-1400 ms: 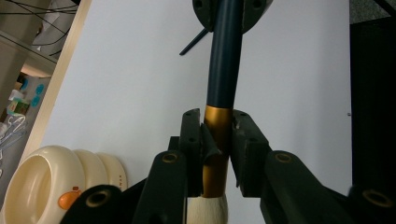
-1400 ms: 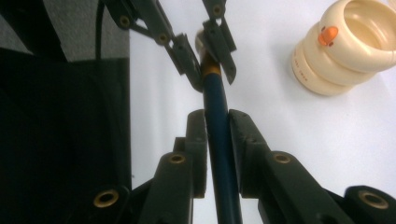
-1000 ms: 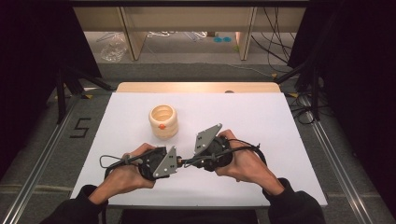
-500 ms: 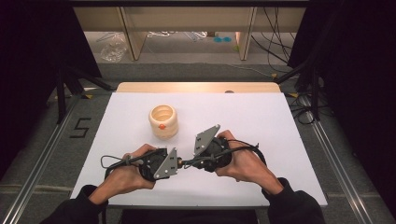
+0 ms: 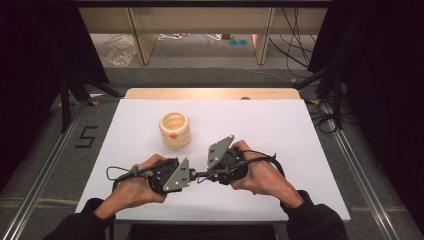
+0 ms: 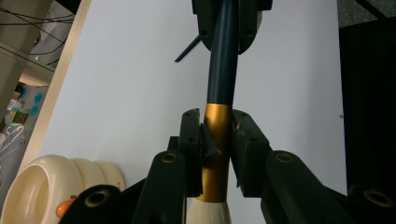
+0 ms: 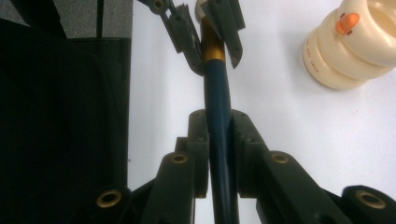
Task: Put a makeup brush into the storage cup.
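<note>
A: What do the two grippers hold?

B: One brush [image 6: 219, 70], between them. In the left gripper view the left gripper [image 6: 216, 140] has its jaws narrowed onto the gold ferrule [image 6: 216, 154], pads pressed on both sides. The white bristles [image 6: 208, 212] show at the bottom edge of that frame, and the dark blue handle runs up to the top centre.

A: And the right gripper?

B: In the right gripper view the right gripper [image 7: 218, 135] clamps the dark blue handle [image 7: 217, 93], jaws narrow and tight on it. The handle rises from the bottom centre to the upper middle of the frame, where the left gripper's jaws close on the gold band.

A: Where does this sit in the high view?

B: In the lower centre of the frame, above the white table [image 5: 280, 125]. The left gripper [image 5: 192, 175] and the right gripper [image 5: 202, 174] face each other tip to tip, each in a hand [image 5: 135, 185] rising from the bottom edge. The brush itself is too small there to make out.

A: What else stands on the table?

B: A cream cup [image 5: 175, 130] of stacked rings with a small orange mark on its side, upright, above and left of the grippers and apart from them. It appears at the lower left of the left gripper view and the upper right of the right gripper view.
</note>
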